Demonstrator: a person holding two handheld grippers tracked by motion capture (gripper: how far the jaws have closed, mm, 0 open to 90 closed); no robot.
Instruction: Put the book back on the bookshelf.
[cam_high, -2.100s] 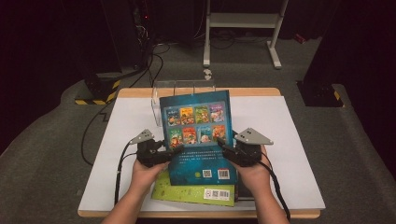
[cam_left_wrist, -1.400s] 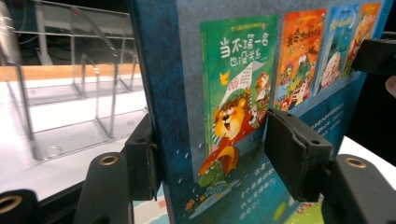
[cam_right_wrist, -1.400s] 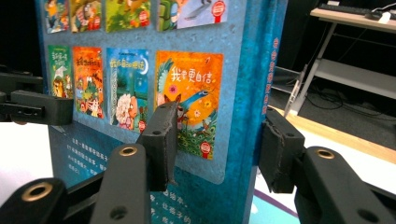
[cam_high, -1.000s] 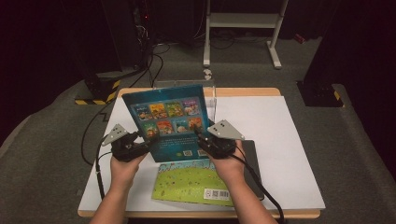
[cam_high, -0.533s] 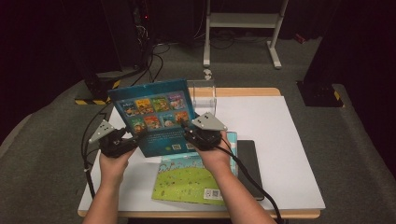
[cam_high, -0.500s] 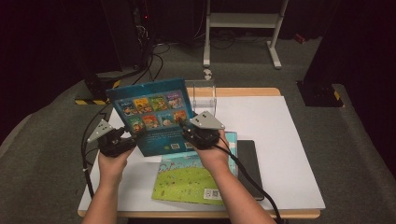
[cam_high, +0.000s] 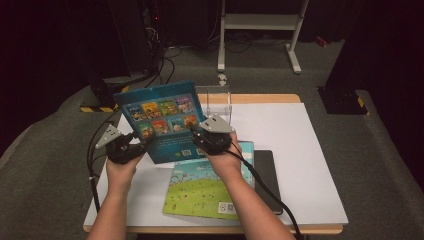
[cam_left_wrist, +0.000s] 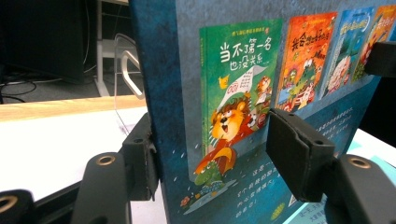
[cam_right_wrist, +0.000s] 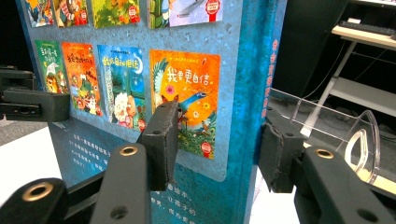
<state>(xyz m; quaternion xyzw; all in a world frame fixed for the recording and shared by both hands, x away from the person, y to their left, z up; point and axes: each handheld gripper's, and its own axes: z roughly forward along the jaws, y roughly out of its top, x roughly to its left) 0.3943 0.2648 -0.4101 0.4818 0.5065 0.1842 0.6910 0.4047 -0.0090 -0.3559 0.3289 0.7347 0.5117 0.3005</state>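
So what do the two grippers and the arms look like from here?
Both grippers, left gripper and right gripper, are black, each with a grey three-cornered plate on top and a black cable trailing back toward the person. Up close, the jaws are chunky black blocks with flat matte pads, on arms with brass-coloured rivet rings. The forearms are bare, with no sleeves in sight.

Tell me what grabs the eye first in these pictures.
The blue book stands out first: it is held upright above the left part of the white table, its back cover with a grid of small colourful covers facing the person. The left tongs and the right tongs clamp its two side edges. Below it a green picture book lies flat, and a clear plastic stand sits at the far edge.
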